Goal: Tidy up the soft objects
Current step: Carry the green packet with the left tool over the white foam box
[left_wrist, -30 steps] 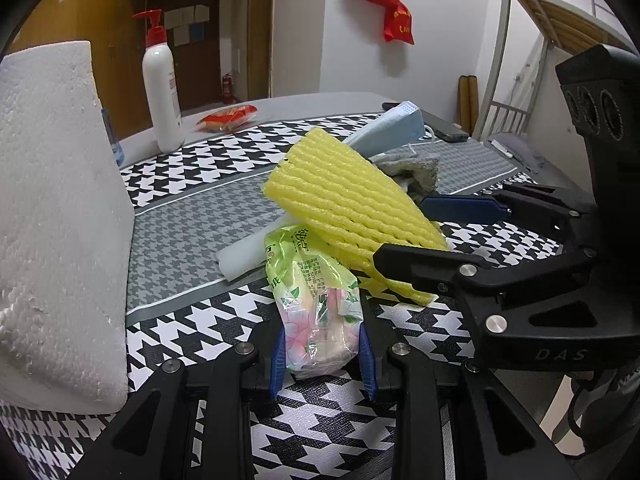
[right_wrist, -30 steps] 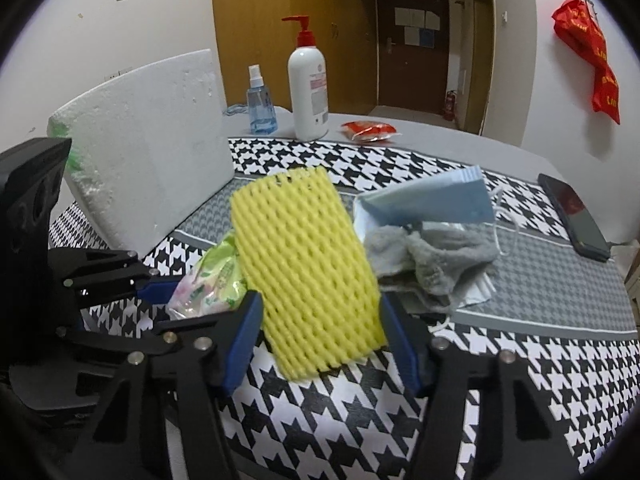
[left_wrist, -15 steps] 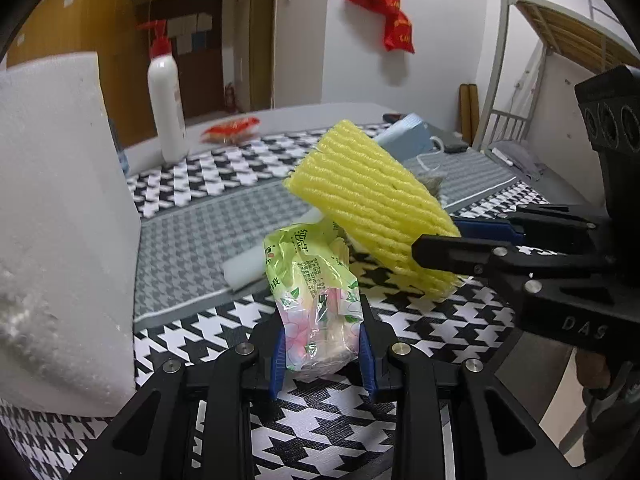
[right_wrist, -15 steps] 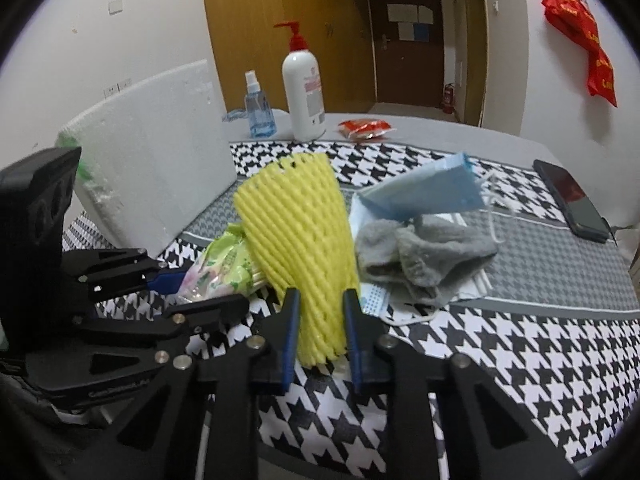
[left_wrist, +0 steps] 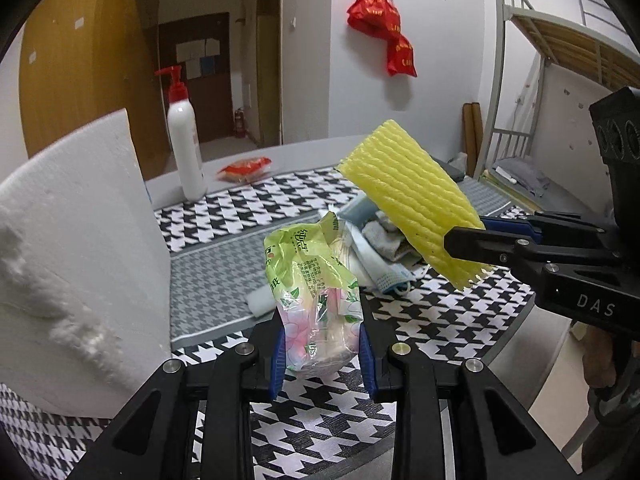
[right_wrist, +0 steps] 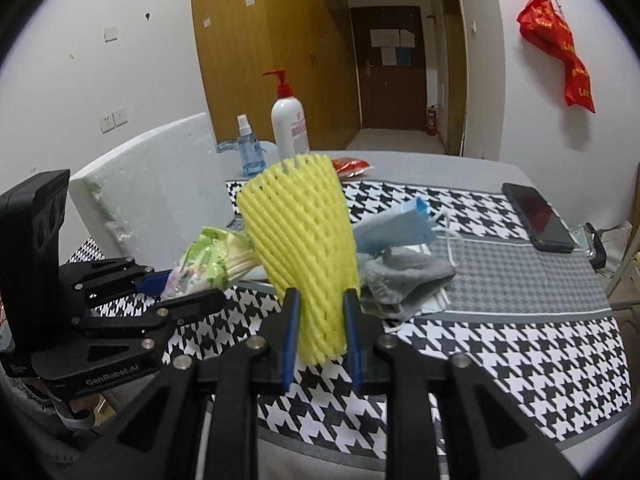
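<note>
My left gripper (left_wrist: 322, 354) is shut on a green plastic tissue packet (left_wrist: 316, 292), held above the houndstooth tablecloth (left_wrist: 420, 316). My right gripper (right_wrist: 320, 332) is shut on a yellow foam fruit net (right_wrist: 304, 248), which stands up from the blue pads and is squeezed at its base. In the left wrist view the yellow foam net (left_wrist: 412, 196) hangs in the air at the right, in the right gripper (left_wrist: 476, 238). In the right wrist view the packet (right_wrist: 204, 264) sits at the left in the left gripper (right_wrist: 180, 286). A blue face mask (right_wrist: 396, 226) and a grey sock (right_wrist: 404, 276) lie on the cloth behind.
A white foam block (left_wrist: 72, 248) stands at the left. A pump bottle (right_wrist: 290, 126), a spray bottle (right_wrist: 250, 152) and a red snack bag (right_wrist: 350, 166) are at the back. A phone (right_wrist: 536, 216) lies at the right. A white foam strip (left_wrist: 260, 300) lies on the cloth.
The right gripper closed on the yellow foam net and lifted it off the table. The left gripper rose with the tissue packet still in it.
</note>
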Demonstrator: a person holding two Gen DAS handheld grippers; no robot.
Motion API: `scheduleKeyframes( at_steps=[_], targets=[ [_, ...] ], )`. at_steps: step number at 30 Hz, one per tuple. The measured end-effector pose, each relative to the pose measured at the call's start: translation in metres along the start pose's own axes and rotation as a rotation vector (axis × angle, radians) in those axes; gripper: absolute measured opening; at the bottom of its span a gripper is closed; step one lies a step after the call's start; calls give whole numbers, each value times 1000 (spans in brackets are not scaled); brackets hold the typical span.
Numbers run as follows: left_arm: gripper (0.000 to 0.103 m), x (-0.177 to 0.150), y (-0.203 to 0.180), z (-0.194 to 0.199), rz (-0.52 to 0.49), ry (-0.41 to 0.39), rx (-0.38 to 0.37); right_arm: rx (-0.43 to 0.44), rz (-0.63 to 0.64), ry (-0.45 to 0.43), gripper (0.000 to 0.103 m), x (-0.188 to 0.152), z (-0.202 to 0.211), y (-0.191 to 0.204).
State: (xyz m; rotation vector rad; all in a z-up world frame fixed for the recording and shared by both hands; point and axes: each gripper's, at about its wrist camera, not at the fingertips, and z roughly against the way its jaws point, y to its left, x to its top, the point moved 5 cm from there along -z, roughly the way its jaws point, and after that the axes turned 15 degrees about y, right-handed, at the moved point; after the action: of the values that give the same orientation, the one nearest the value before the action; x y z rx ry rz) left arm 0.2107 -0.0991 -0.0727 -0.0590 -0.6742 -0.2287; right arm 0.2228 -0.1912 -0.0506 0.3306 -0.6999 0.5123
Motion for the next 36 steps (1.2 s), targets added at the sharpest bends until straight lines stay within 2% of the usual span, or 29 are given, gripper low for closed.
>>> scheduleKeyframes(
  at_steps=[18, 36],
  targets=[
    [31, 16, 11, 54, -10, -127, 74, 1, -27, -119, 25, 16, 39, 12],
    [31, 25, 49, 111, -4, -252, 133, 40, -14, -249, 25, 41, 57, 57]
  ],
)
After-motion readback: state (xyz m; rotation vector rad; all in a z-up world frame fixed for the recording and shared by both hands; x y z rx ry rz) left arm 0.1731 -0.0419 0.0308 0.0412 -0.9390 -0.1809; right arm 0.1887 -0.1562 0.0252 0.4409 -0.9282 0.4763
